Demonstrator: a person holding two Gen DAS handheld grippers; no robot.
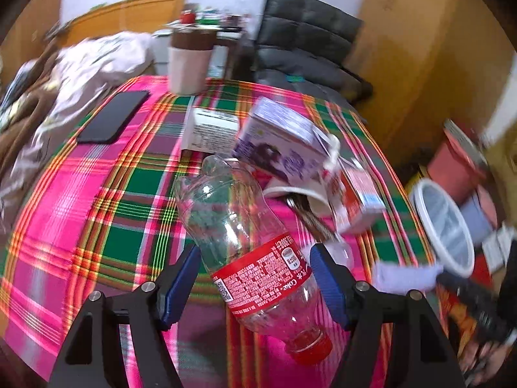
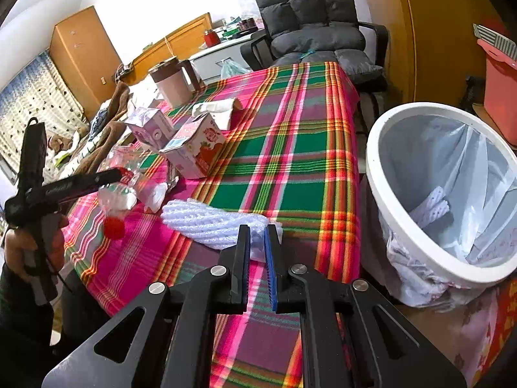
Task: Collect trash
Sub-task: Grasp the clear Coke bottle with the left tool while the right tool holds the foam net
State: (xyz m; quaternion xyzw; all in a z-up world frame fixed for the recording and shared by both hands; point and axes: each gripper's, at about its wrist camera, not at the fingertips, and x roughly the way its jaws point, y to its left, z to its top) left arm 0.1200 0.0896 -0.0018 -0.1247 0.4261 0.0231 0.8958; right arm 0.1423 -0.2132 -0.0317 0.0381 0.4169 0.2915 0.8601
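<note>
- Left gripper (image 1: 255,278) spread wide around clear plastic bottle (image 1: 245,245); blue pads beside the bottle on both sides, no visible press on it.
- Bottle lay on its side on plaid tablecloth (image 1: 97,194), red cap (image 1: 310,347) toward camera; red label read "Coke", rest of print too small to read.
- Purple carton (image 1: 284,142) tilted behind bottle, print blurred; pink strawberry carton (image 2: 194,148) beside it, writing unreadable.
- White box (image 1: 210,129) farther back, label text illegible.
- Right gripper (image 2: 257,242) clenched on white foam net (image 2: 213,223) at near table edge.
- White bin (image 2: 384,174) with clear liner stood just right of table, more white foam netting inside.
- Black phone (image 1: 113,116) flat on cloth, far left.
- Pink jug (image 2: 174,80) with brown lid at far table end.
- Hand (image 2: 19,249) held left gripper's handle, seen from right wrist view.
</note>
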